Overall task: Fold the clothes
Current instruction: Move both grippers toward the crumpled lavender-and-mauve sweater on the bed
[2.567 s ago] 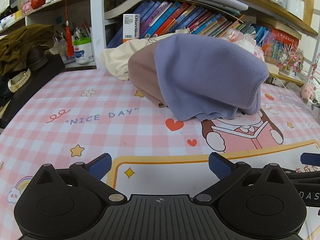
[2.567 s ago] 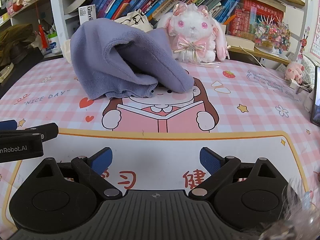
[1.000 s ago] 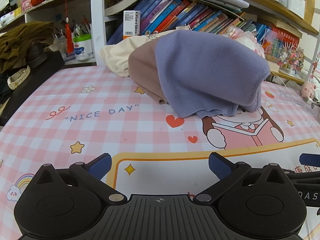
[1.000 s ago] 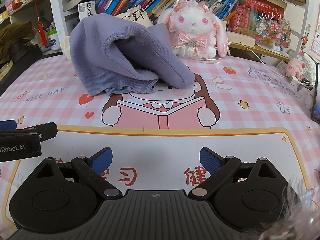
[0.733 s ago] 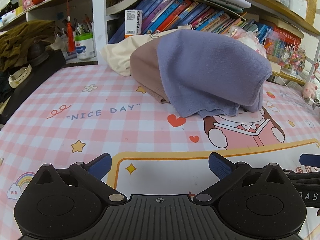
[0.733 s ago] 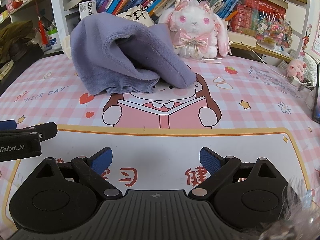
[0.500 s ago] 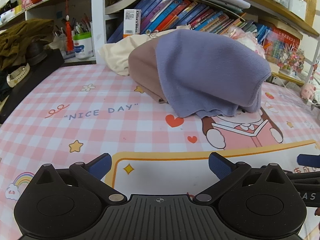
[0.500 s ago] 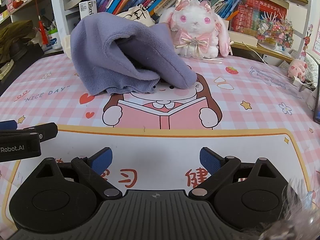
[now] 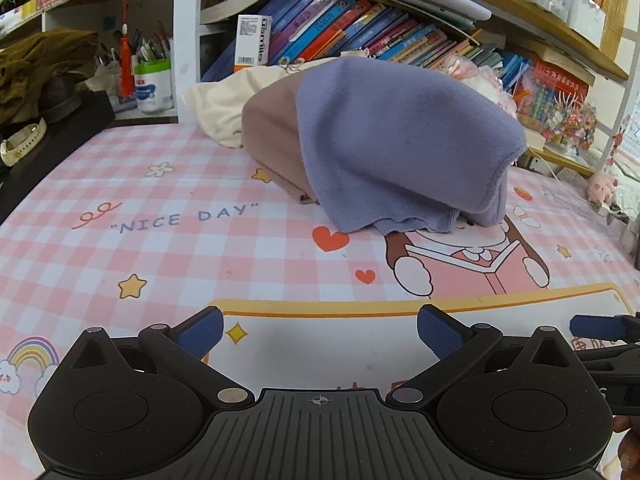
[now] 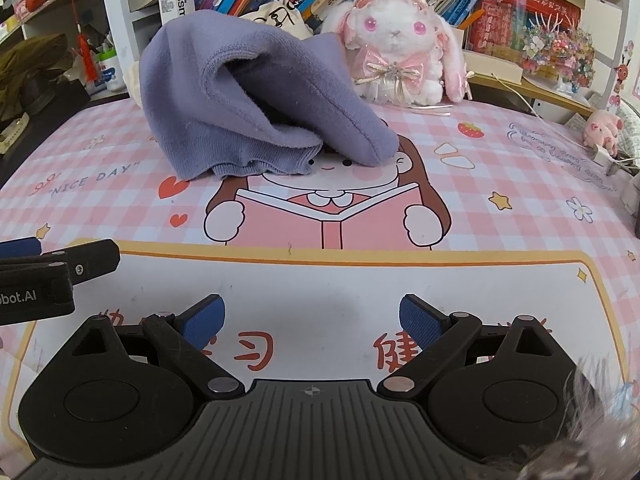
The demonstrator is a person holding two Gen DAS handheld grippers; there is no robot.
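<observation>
Both hand-held grippers, left (image 9: 318,330) and right (image 10: 311,318), jaws apart and empty, well short of the purple sweater (image 10: 248,96) on the table (image 10: 500,168).

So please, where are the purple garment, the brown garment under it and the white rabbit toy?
purple garment (image 9: 400,132): left wrist view, middle of its upper surface.
brown garment (image 9: 272,136): left wrist view, the exposed left part.
white rabbit toy (image 10: 396,32): right wrist view, its face.

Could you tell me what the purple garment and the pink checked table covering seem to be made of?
Purple garment: soft matte knit, probably cotton or a blend; ribbed hem, fuzzy surface. Pink checked table covering: smooth printed mat, possibly vinyl or coated cloth; it lies flat with crisp graphics.
</observation>
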